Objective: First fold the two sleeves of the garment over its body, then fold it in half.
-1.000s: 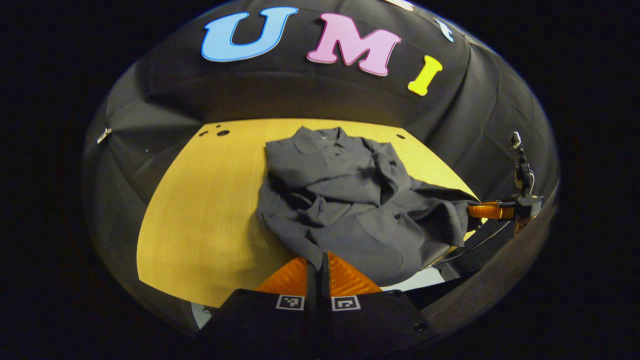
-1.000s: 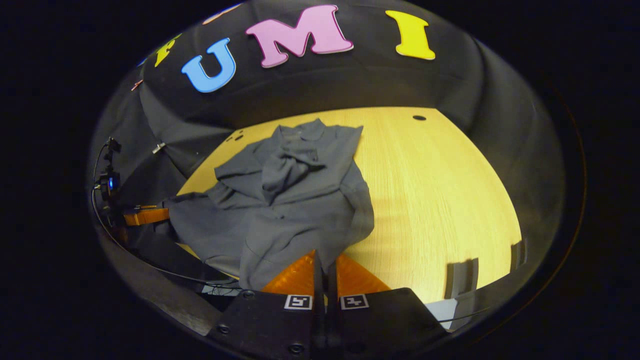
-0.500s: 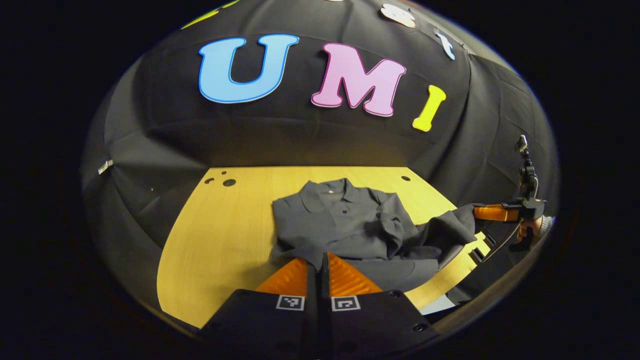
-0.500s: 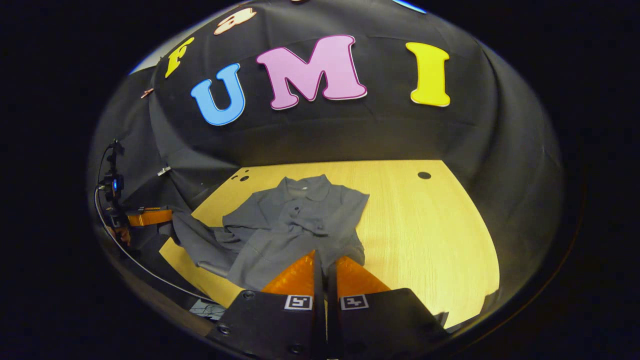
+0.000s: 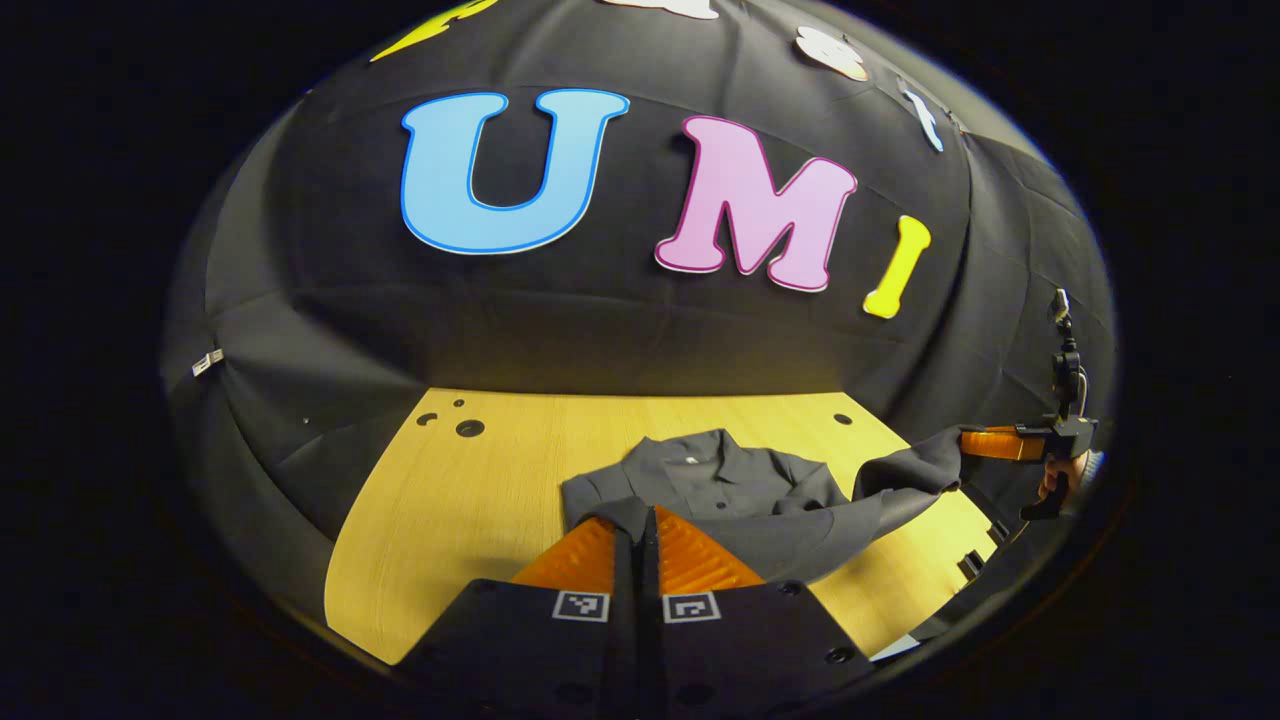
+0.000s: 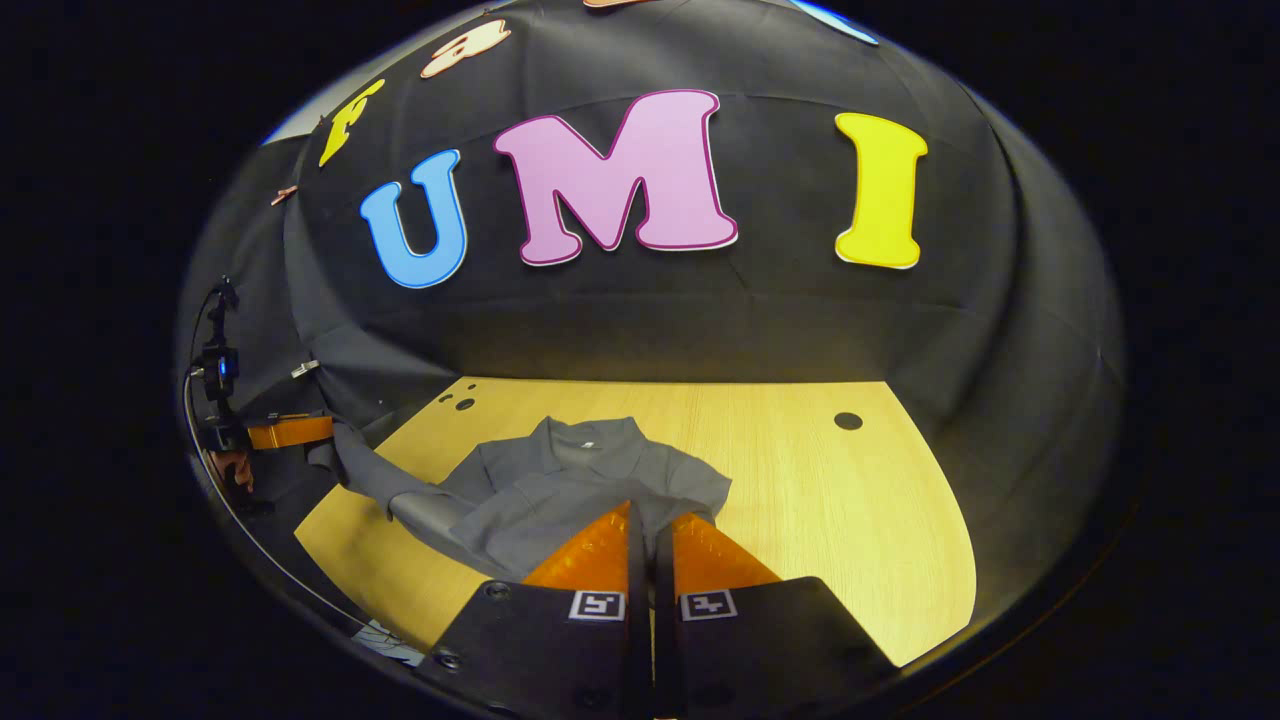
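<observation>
Left gripper view shows the left gripper (image 5: 643, 520) with its fingers pressed together on a pinched edge of the grey collared shirt (image 5: 720, 490), which lies on the yellow wooden table (image 5: 470, 500) with its collar toward the booth wall. Farther off at the right, the right gripper (image 5: 965, 443) lifts another edge of the cloth off the table. Right gripper view shows that gripper's own fingers (image 6: 600, 550) closed on the shirt's hem.
</observation>
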Available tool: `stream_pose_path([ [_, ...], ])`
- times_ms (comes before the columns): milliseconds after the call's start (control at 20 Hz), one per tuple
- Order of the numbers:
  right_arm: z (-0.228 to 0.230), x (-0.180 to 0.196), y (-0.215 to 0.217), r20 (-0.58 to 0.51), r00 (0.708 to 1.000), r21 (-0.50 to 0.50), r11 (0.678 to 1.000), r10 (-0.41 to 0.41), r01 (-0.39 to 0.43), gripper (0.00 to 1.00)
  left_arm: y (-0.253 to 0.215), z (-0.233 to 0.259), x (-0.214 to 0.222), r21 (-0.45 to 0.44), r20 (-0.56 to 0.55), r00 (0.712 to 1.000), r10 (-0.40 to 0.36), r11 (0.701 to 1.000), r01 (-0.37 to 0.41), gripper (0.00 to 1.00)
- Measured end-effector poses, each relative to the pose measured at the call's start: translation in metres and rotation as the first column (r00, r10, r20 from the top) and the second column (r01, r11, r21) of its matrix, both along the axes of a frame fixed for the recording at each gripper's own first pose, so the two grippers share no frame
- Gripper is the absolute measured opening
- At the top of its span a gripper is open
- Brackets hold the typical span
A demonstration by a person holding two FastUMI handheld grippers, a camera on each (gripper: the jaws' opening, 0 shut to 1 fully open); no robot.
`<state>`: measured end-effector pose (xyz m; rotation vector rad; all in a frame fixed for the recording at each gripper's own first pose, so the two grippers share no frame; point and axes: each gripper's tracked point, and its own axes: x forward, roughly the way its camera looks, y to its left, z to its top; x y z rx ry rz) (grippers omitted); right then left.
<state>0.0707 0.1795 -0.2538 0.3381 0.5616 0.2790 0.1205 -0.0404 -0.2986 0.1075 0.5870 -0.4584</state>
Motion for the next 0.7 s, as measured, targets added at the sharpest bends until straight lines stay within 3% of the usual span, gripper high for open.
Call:
stream_pose_path([
  [300,-0.014,0.070,0.003,0.030,0.999,-0.022,1.000,-0.010,0.011,0.06,-0.012,-0.013,0.068,0.009,0.049,0.999,0.019,1.000,-0.019,0.05],
  [350,-0.020,0.080,0.004,0.029,0.999,-0.026,1.000,-0.015,0.016,0.05,-0.013,-0.019,0.079,0.016,0.052,0.998,0.021,1.000,-0.022,0.02],
  [400,-0.026,0.090,0.006,0.029,0.999,-0.030,0.999,-0.019,0.020,0.05,-0.014,-0.024,0.088,0.022,0.056,0.998,0.024,0.999,-0.026,0.05],
  [700,-0.079,0.140,0.010,-0.002,0.998,-0.046,0.997,-0.057,0.057,0.05,-0.019,-0.066,0.140,0.045,0.047,0.998,0.052,0.997,-0.054,0.05],
])
